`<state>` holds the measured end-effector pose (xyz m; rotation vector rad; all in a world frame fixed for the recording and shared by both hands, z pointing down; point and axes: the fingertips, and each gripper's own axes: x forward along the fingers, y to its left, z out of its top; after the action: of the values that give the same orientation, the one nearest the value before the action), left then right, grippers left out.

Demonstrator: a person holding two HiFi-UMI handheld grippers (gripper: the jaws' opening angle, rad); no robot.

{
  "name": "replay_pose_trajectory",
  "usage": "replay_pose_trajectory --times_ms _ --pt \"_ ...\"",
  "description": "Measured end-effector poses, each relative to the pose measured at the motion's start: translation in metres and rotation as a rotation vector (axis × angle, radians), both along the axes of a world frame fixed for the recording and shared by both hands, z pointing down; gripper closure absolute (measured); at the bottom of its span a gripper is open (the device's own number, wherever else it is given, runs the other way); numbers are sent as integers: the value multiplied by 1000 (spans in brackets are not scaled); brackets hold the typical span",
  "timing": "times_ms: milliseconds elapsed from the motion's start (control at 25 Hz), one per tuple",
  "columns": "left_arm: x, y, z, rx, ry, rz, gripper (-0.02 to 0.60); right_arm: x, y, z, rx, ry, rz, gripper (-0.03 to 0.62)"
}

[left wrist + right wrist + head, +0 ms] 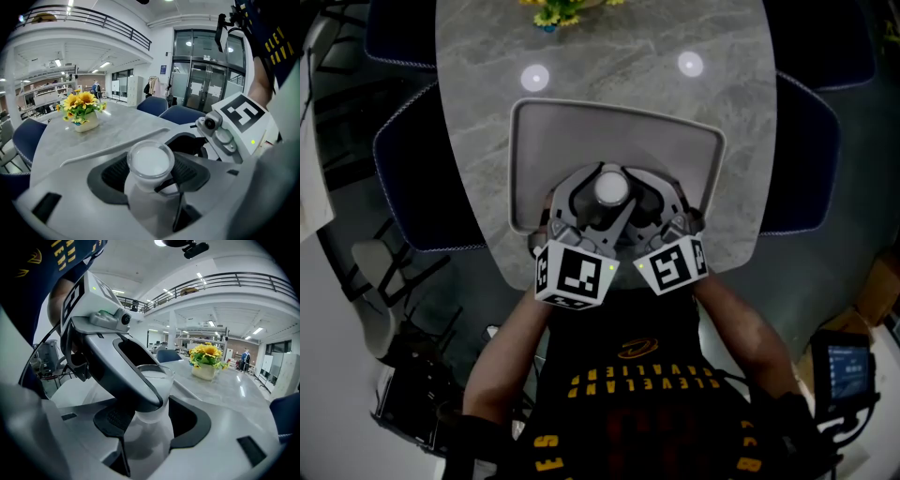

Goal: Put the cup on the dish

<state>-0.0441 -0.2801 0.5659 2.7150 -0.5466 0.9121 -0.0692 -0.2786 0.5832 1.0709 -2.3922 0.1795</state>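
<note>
A frosted white cup (pixel 611 190) stands upright on the near half of the grey rectangular dish (pixel 546 141). Both grippers reach in from the table's near edge, and their jaws ring the cup. In the left gripper view the cup (pixel 149 161) sits between the dark pads of my left gripper (pixel 150 174), which press on both its sides. In the right gripper view the cup (pixel 158 383) stands between the pads of my right gripper (pixel 154 422). The left gripper's jaw crosses in front there and hides one pad's contact.
The dish lies on a grey marble table (pixel 741 112) whose near edge is under the marker cubes (pixel 572 274). A pot of yellow flowers (pixel 553 11) stands at the far end. Dark blue chairs (pixel 422 178) flank both sides.
</note>
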Motion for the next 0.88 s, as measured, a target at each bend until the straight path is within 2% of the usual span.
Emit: replay_pose_trajectory --times_ms 400,880 --pt "-2 3 9 11 -41 25 311 -3 3 11 -37 43 -10 384" --pt "-2 3 9 31 -3 5 311 -2 4 12 -30 55 -22 384"
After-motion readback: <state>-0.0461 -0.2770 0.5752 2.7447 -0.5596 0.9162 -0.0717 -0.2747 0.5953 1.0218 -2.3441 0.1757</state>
